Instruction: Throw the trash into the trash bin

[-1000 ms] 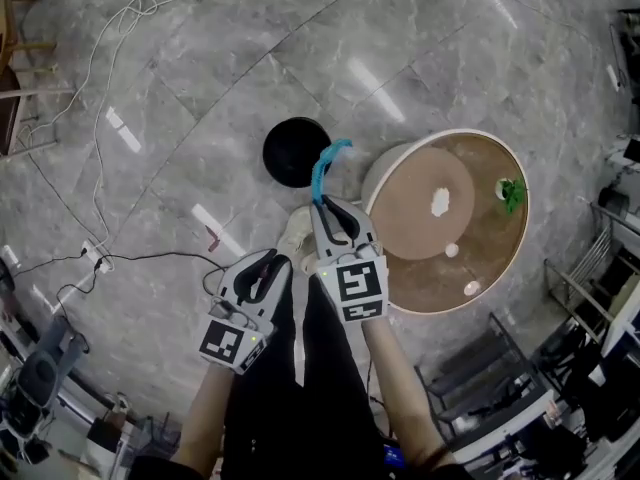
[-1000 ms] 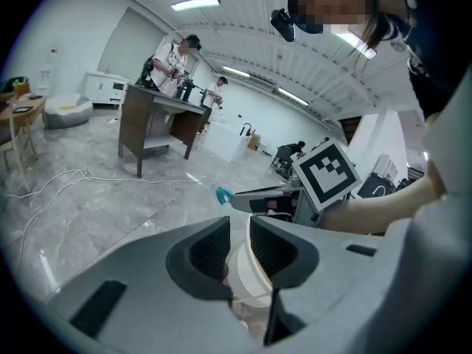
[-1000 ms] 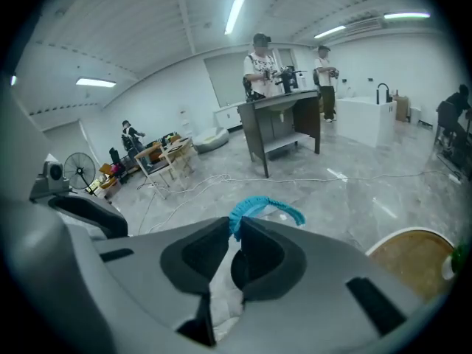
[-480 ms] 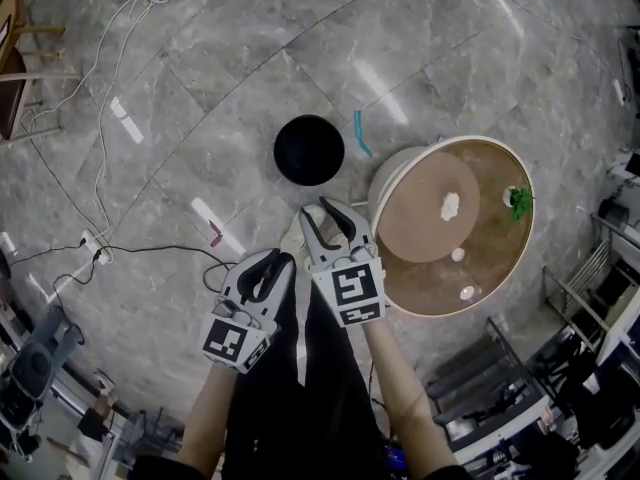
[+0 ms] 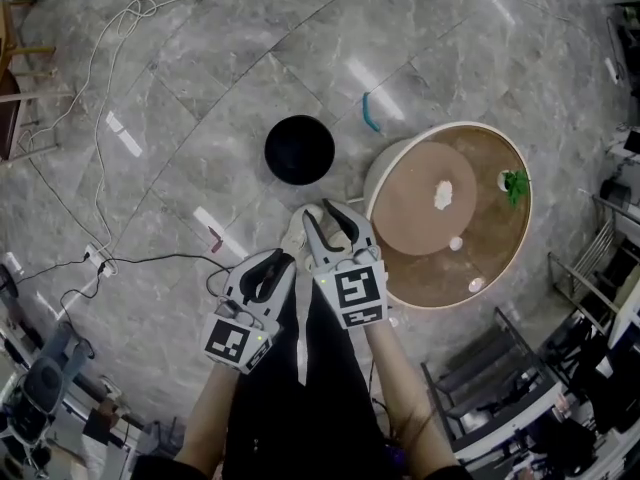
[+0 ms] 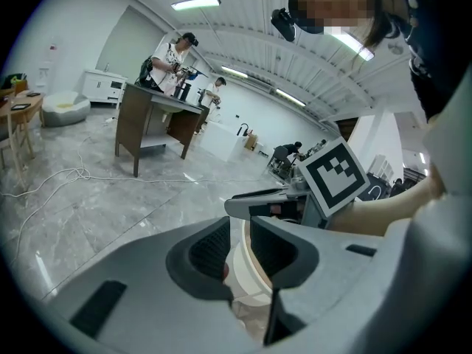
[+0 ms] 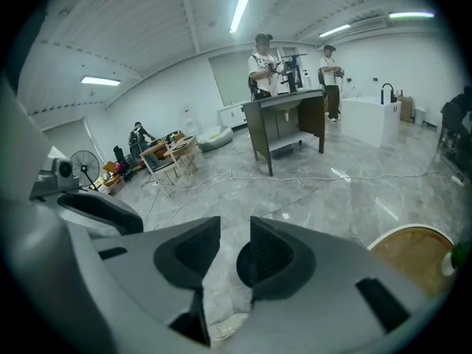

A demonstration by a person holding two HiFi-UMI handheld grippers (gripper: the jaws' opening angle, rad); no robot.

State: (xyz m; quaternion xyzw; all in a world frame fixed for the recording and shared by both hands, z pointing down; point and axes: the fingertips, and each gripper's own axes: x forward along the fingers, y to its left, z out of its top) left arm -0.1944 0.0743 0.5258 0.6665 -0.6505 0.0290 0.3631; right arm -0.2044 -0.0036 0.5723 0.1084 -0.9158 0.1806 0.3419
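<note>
The black round trash bin [image 5: 299, 150] stands on the grey marble floor ahead of me. A blue strip of trash [image 5: 370, 111] lies on the floor to the right of and beyond the bin, outside it. My right gripper [image 5: 330, 211] sits below the bin, jaws apart and closing slightly, with nothing between them. In the right gripper view the bin's dark mouth [image 7: 245, 265] shows through the gap of that gripper [image 7: 234, 234]. My left gripper [image 5: 277, 260] hangs lower left, open and empty; in its own view the left gripper [image 6: 240, 231] frames only a pale shoe.
A round wooden table [image 5: 500, 258] stands right of the bin with white crumpled scraps [image 5: 442, 195] and a green bit [image 5: 514, 186] on it. White and black cables [image 5: 100, 68] run over the floor at left. A small red scrap [image 5: 214, 236] lies nearby.
The blue strip left my right gripper, flew past the bin and now lies on the floor. The right jaws went from shut on it to open. The left gripper stayed put.
</note>
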